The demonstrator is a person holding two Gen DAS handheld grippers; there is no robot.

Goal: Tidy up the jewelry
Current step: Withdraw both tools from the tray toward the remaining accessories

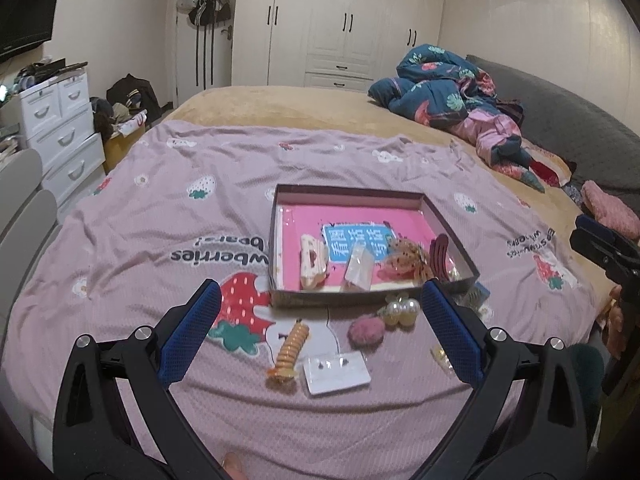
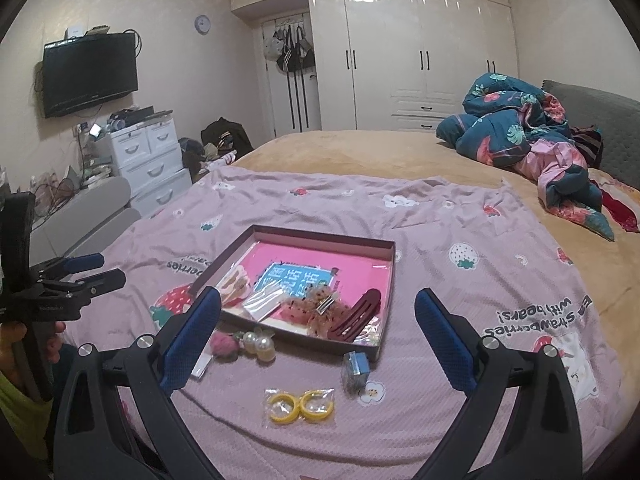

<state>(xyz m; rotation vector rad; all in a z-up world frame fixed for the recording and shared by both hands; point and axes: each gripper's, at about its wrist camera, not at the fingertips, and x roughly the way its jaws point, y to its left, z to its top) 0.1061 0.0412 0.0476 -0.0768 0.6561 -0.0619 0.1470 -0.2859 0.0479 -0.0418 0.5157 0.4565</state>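
Note:
A shallow box (image 1: 452,232) (image 2: 384,312) with a pink floor lies on the bedspread and holds a cream hair clip (image 1: 313,259), a clear packet (image 1: 359,268), an orange speckled scrunchie (image 1: 406,258) (image 2: 316,306) and a dark red claw clip (image 1: 440,254) (image 2: 356,314). In front of it lie an orange coil hair tie (image 1: 290,350), a card of earrings (image 1: 336,372), a pink pompom (image 1: 366,330) (image 2: 226,344), pearl beads (image 1: 402,312) (image 2: 258,342), bagged yellow hoops (image 2: 300,404) and a small blue box (image 2: 355,366). My left gripper (image 1: 320,308) and right gripper (image 2: 318,312) hover open and empty.
A crumpled blue floral quilt (image 1: 444,92) (image 2: 520,128) lies at the bed's far right by a grey headboard (image 1: 560,120). White drawers (image 1: 60,128) (image 2: 148,160) stand left of the bed. Wardrobes (image 2: 420,56) line the back wall.

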